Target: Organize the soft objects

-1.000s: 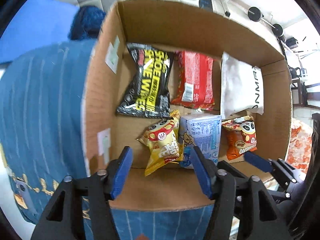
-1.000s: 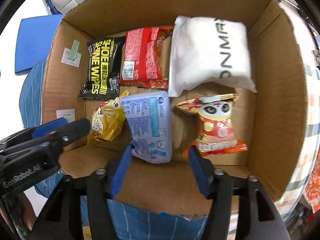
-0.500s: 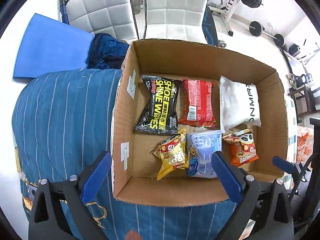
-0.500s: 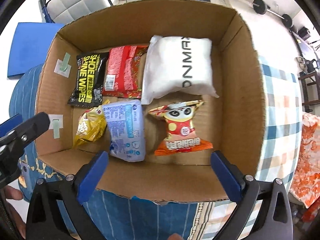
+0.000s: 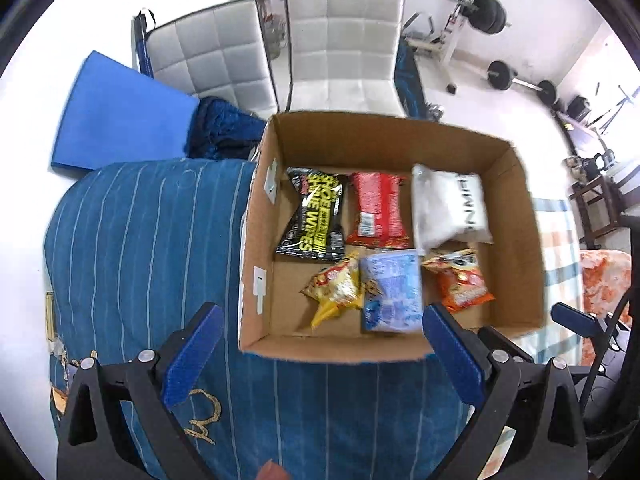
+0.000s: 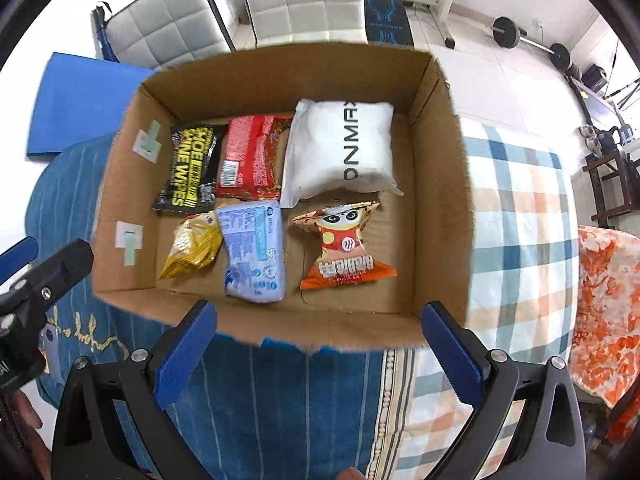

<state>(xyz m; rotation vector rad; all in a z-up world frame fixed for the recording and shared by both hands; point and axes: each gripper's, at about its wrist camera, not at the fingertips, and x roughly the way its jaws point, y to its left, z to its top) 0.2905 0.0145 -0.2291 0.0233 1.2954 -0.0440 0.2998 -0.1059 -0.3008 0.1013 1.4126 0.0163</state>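
Observation:
An open cardboard box (image 5: 520, 240) (image 6: 440, 208) sits on the bed. In its back row lie a black-and-yellow shoe wipes pack (image 5: 316, 216) (image 6: 190, 170), a red packet (image 5: 378, 210) (image 6: 250, 156) and a white pouch (image 5: 448, 204) (image 6: 342, 148). In front lie a yellow snack bag (image 5: 336, 288) (image 6: 192, 246), a light blue tissue pack (image 5: 392, 290) (image 6: 254, 250) and an orange panda snack bag (image 5: 460, 278) (image 6: 344, 250). My left gripper (image 5: 316, 360) and right gripper (image 6: 316, 356) are wide open and empty, held above the box's near edge.
A blue striped blanket (image 5: 140, 240) covers the bed left of the box, a checked cover (image 6: 520, 220) lies to its right. Two white chairs (image 5: 340, 40), a blue mat (image 5: 116, 116) and gym weights (image 5: 520, 80) stand beyond. An orange patterned cloth (image 6: 604, 300) lies far right.
Both grippers have opened wide and pulled up and back from the box. The packets stay in the box.

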